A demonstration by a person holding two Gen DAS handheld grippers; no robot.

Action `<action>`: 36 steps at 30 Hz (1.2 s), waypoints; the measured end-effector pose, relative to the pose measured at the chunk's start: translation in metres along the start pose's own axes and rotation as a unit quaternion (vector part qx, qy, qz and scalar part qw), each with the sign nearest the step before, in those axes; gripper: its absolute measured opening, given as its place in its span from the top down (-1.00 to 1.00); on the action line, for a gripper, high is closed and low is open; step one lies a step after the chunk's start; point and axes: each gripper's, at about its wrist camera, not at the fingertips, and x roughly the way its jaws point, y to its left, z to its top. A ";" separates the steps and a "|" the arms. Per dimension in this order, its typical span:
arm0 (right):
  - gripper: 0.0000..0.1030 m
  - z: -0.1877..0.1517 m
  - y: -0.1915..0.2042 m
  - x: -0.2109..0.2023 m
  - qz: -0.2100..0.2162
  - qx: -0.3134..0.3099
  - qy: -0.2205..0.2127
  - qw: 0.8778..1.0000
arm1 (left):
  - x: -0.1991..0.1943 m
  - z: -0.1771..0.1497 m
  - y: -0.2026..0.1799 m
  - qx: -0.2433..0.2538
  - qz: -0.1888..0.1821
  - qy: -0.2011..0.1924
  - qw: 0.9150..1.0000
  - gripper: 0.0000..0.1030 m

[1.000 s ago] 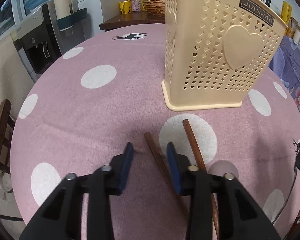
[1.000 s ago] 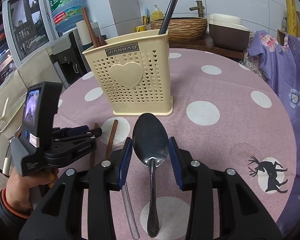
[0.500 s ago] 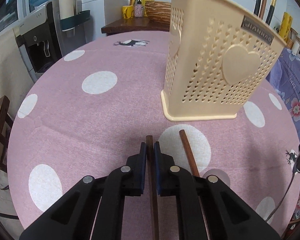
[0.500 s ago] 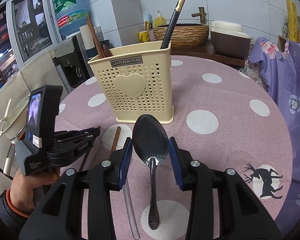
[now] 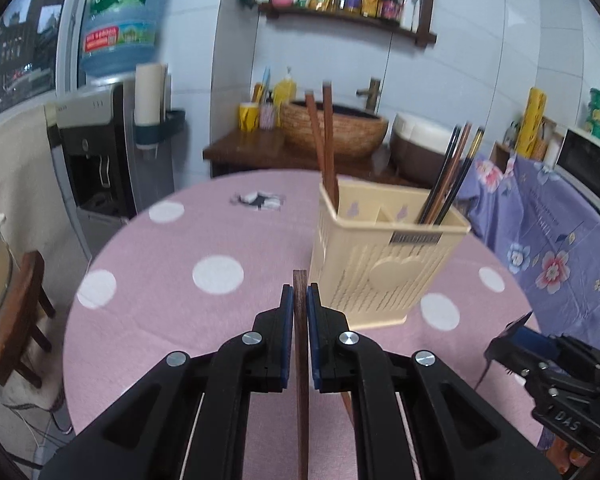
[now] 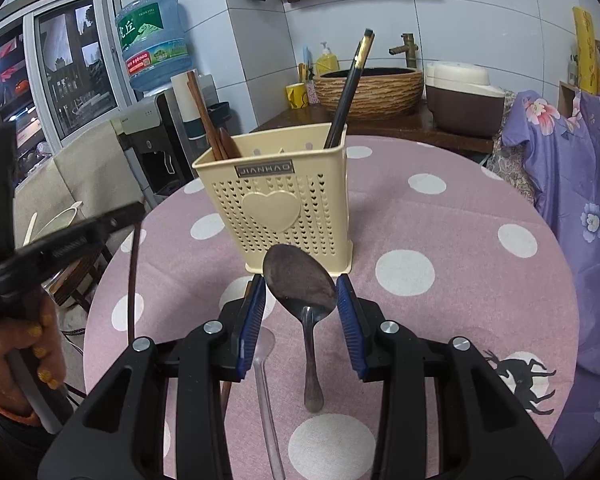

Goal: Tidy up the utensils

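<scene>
With its fingers clamped narrow on a brown chopstick [image 5: 299, 340], the left gripper [image 5: 299, 292] carries the stick above the table [image 5: 148, 280], tip poking just past the pads, shaft trailing back between the arms. From the right wrist view that stick hangs clear of the cloth, so the grip looks firm enough for transport.

Beyond and to the right of the left fingertips: cream holder [image 5: 384, 264], upright, divided. Brown chopsticks [image 5: 324, 136] stand in its left compartment, dark ones [image 5: 448, 172] in the right. Judgement: sorted by kind, so the held stick probably belongs with the brown pair.

Right gripper [image 6: 300, 292]: jaws closing, with a metal spoon [image 6: 302, 284] between them. Bowl sits at the fingertips, handle running back toward the wrist. Whether the pads press yet, cannot tell; spoon seems raised off the table, a gap still shows on the right side.

A clear plastic spoon [image 6: 265, 380] lies on the cloth, under and just behind the left finger [image 6: 252, 312] of the right gripper. Untouched.
</scene>
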 end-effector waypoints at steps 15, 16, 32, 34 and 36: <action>0.85 0.004 -0.009 0.019 0.002 0.011 0.035 0.999 | -0.031 0.021 0.010 -0.005 0.006 -0.053 0.999 0.85; 0.60 0.003 -0.011 0.025 -0.003 0.019 0.045 0.999 | -0.033 0.022 0.010 -0.006 0.005 -0.057 0.998 0.85; -0.07 -0.016 -0.008 0.146 -0.115 -0.006 0.163 0.980 | -0.046 0.022 0.010 -0.002 -0.003 -0.072 0.997 0.85; -0.07 -0.014 -0.007 0.150 -0.117 -0.007 0.164 0.980 | -0.046 0.022 0.010 -0.003 -0.004 -0.074 0.997 0.85; -0.04 -0.012 -0.004 0.152 -0.121 -0.007 0.164 0.979 | -0.045 0.022 0.010 -0.003 -0.003 -0.074 0.997 0.85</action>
